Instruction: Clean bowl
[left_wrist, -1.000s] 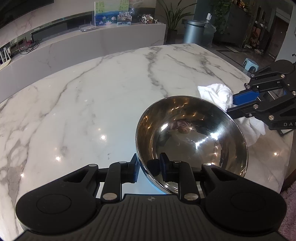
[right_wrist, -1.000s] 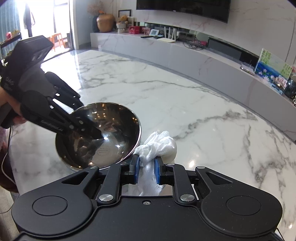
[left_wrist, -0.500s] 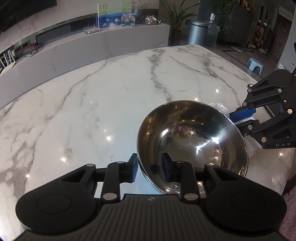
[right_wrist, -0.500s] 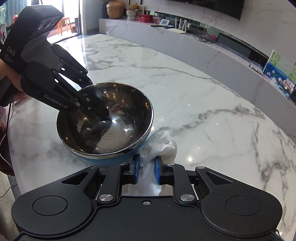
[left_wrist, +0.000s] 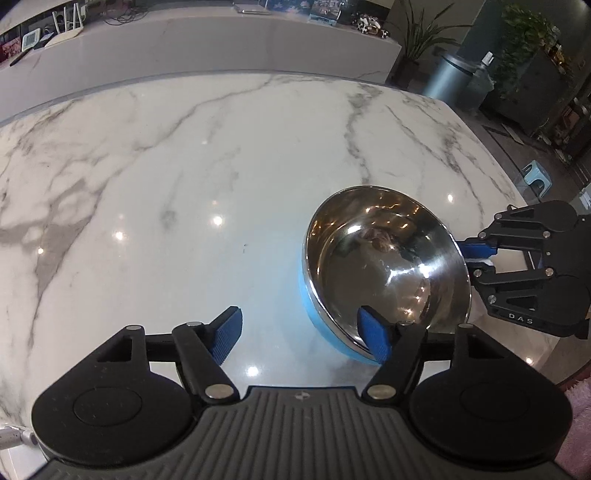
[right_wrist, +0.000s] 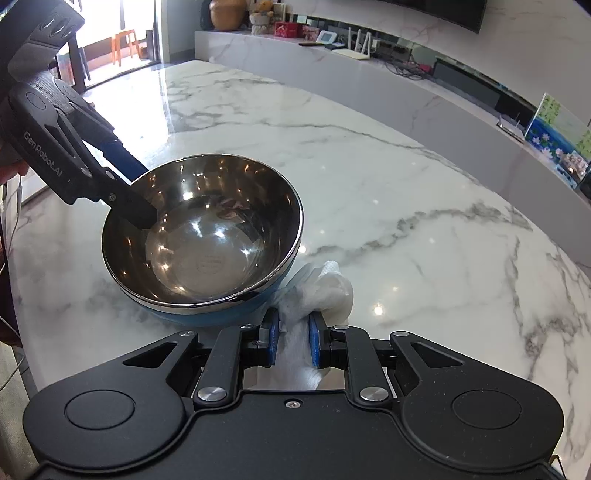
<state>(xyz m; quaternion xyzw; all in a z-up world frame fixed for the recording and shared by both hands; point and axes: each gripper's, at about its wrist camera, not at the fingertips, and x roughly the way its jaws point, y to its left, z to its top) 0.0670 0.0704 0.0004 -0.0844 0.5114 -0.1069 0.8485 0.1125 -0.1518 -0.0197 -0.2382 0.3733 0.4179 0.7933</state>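
Left wrist view: steel bowl (left_wrist: 384, 266) with a blue outer shell, resting upright on the white marble table (left_wrist: 184, 184), right of centre and near the table's right edge. Left gripper (left_wrist: 308, 334) seen with jaws opening, wide apart; right blue pad (left_wrist: 373, 338) poised at the bowl's near rim, inside the bowl, left pad well clear over bare marble, neither pressing on the rim. Nothing gripped. Right gripper (left_wrist: 476, 254) visible just beyond the bowl's far side, a sliver of white between its blue pads. Right wrist view: right gripper (right_wrist: 291, 336) clamped nearly closed on a crumpled white cloth (right_wrist: 321, 288), the cloth bulging out past the pads and lying against the bowl's (right_wrist: 207, 236) blue side. Left gripper's (right_wrist: 125, 192) black finger reaching over the far rim into the bowl. Bowl interior shiny, full of reflections.
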